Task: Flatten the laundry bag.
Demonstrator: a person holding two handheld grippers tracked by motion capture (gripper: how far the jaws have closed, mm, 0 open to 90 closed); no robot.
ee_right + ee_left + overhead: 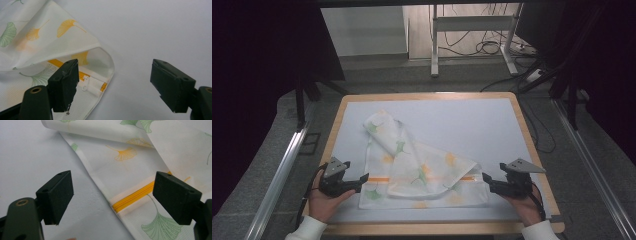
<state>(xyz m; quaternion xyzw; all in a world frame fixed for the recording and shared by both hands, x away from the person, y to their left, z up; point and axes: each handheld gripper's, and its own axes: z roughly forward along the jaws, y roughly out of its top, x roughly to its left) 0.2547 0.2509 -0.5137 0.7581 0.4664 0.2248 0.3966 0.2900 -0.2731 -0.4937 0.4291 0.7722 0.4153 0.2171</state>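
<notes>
A white cloth bag (412,167) printed with green and orange ginkgo leaves lies folded over on the table mat, an orange zipper (381,179) running across its near part. My left gripper (363,180) rests at the bag's left edge, jaws open, with the zipper's end (130,200) and the bag's hem lying between them. At the bag's right edge my right gripper (486,180) stands open too. In the right gripper view the white zipper pull (85,83) lies just beyond the left jaw, under the folded flap (62,42).
The pale mat (472,125) covers a wooden-edged table (532,145). Bare mat lies behind and right of the bag. Beyond the table are a metal frame (472,22) and cables (484,47) on the floor. Metal rails (282,165) run along both sides.
</notes>
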